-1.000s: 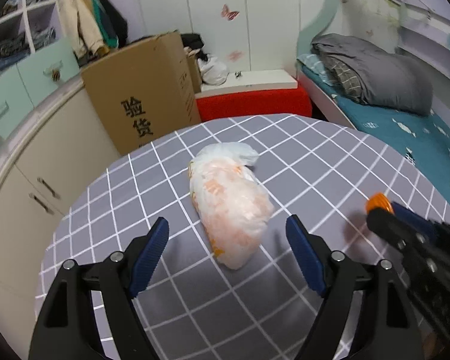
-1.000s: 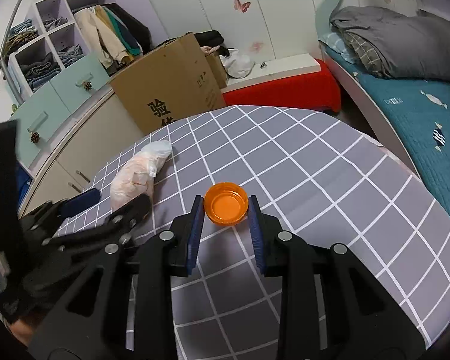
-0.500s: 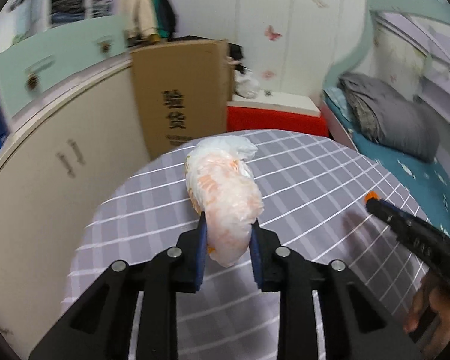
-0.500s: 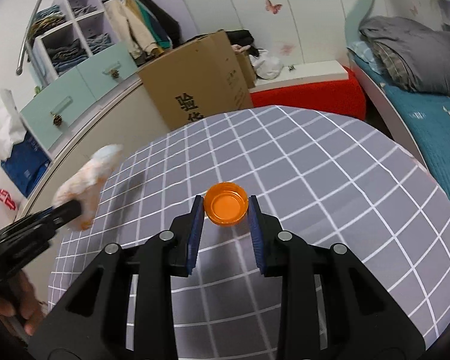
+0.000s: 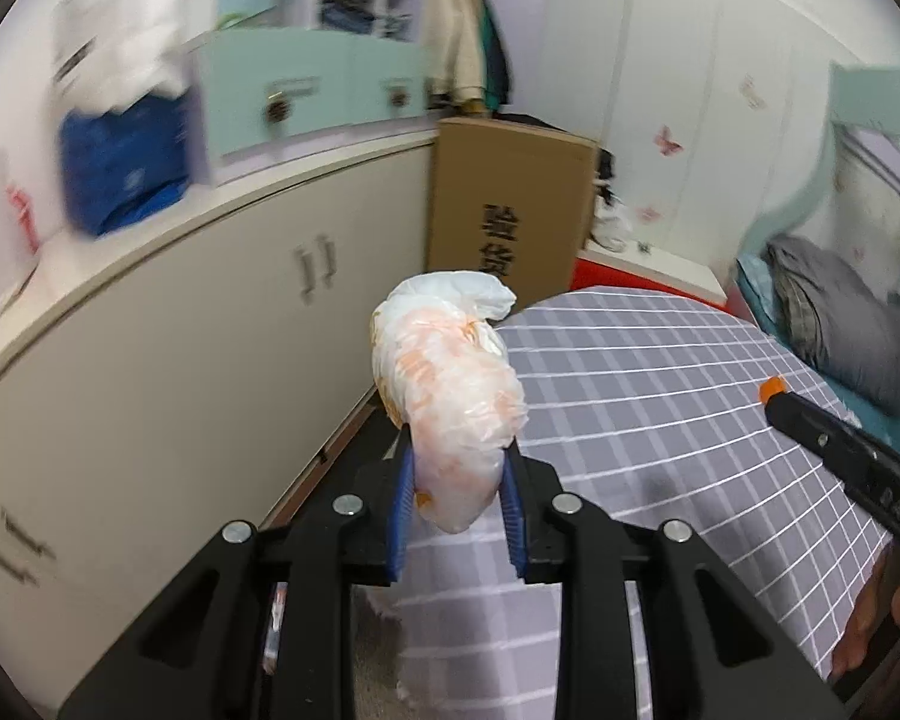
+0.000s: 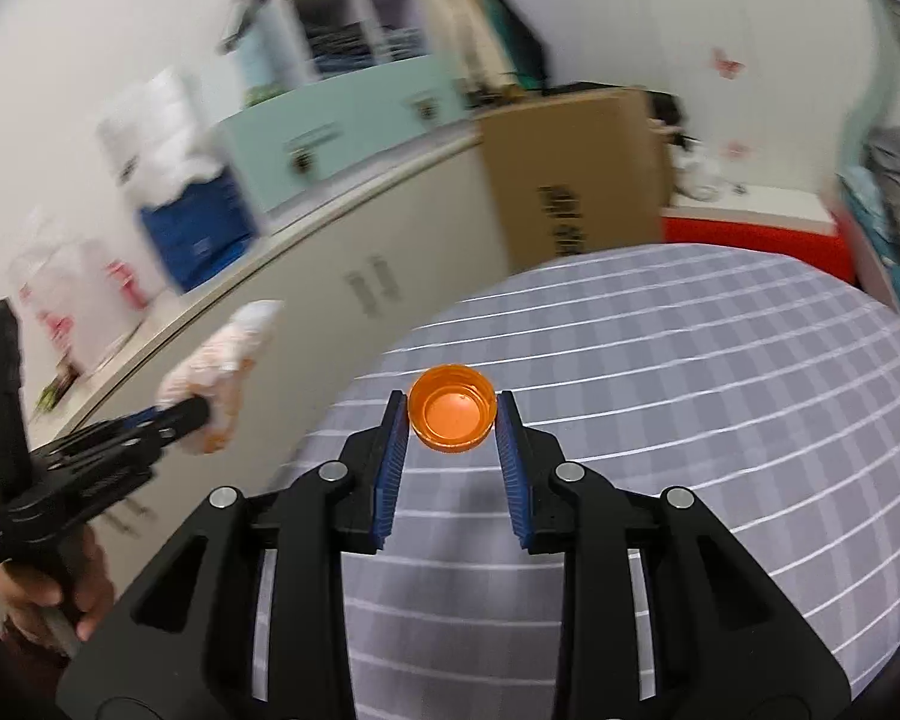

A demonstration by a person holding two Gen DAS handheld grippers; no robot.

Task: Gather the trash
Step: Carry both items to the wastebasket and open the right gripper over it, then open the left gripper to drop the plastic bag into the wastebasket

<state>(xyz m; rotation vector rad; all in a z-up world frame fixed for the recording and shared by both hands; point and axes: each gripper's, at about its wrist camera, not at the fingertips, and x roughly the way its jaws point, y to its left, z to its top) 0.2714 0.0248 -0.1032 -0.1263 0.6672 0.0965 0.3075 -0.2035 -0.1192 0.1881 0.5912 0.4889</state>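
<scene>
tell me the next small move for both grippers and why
Probably keep both grips shut and carry on leftward, off the table edge, to wherever the trash goes; no bin shows in either view. The left gripper is clamped on the crumpled plastic bag, held in the air beyond the table edge, and the right gripper pinches the orange bottle cap above the checked cloth.

Left claw (image 5: pixel 457 501) and right claw (image 6: pixel 450 450) are both clamped, each held aloft.

Right claw (image 6: pixel 450 420) clamping orange cap (image 6: pixel 450 415), left claw (image 6: pixel 201 420) seemingly gripping blurred bag (image 6: pixel 222 369)
</scene>
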